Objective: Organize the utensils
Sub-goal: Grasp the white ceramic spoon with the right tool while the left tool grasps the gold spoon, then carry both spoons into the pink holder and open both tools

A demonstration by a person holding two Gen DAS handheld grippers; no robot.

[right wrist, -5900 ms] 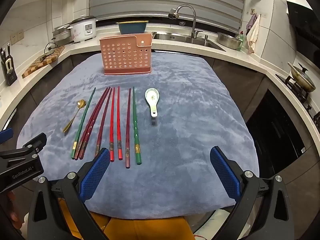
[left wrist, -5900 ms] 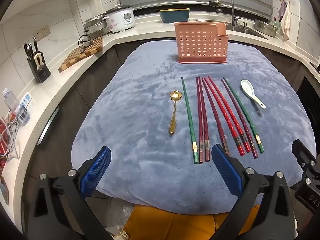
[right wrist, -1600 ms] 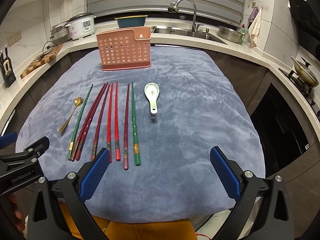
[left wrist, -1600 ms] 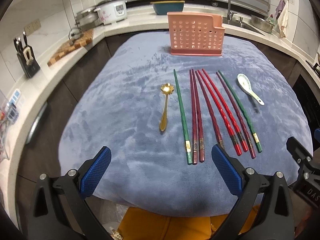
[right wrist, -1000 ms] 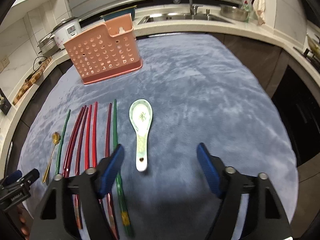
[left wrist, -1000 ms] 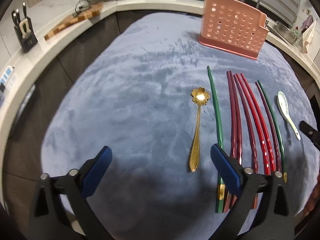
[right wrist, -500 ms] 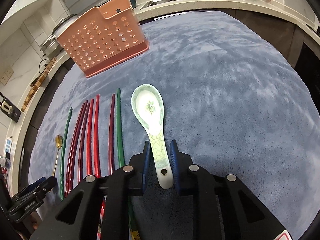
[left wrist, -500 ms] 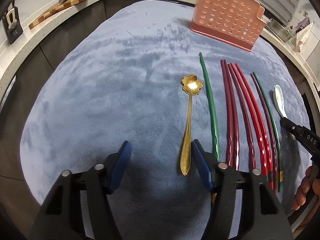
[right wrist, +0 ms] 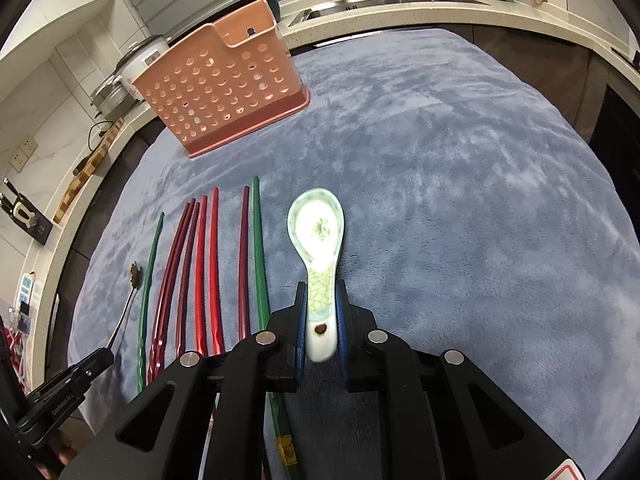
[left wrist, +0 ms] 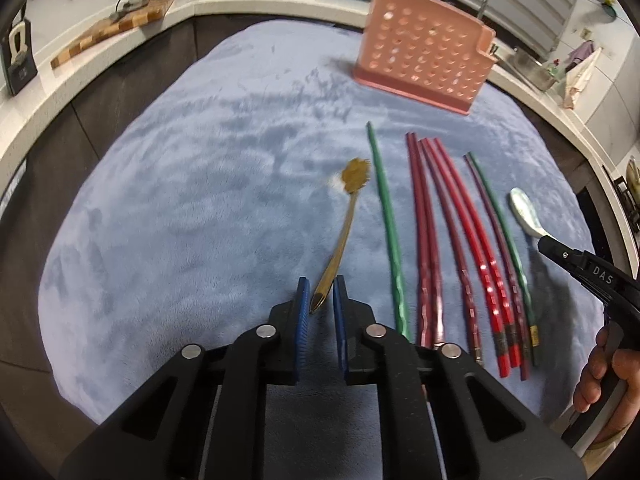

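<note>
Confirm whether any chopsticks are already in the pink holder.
No: every chopstick lies flat on the blue cloth, and the pink holder shows nothing sticking out.

left hand-held gripper (left wrist: 321, 295): pitched down, jaws just closing | right hand-held gripper (right wrist: 321, 312): pitched down, clamped

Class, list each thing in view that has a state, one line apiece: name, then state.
Left claw: shut on gold spoon, jaws just closed.
Right claw: shut on ceramic spoon, jaws just closed.
Chopsticks: flat on cloth.
Pink holder: upright.
</note>
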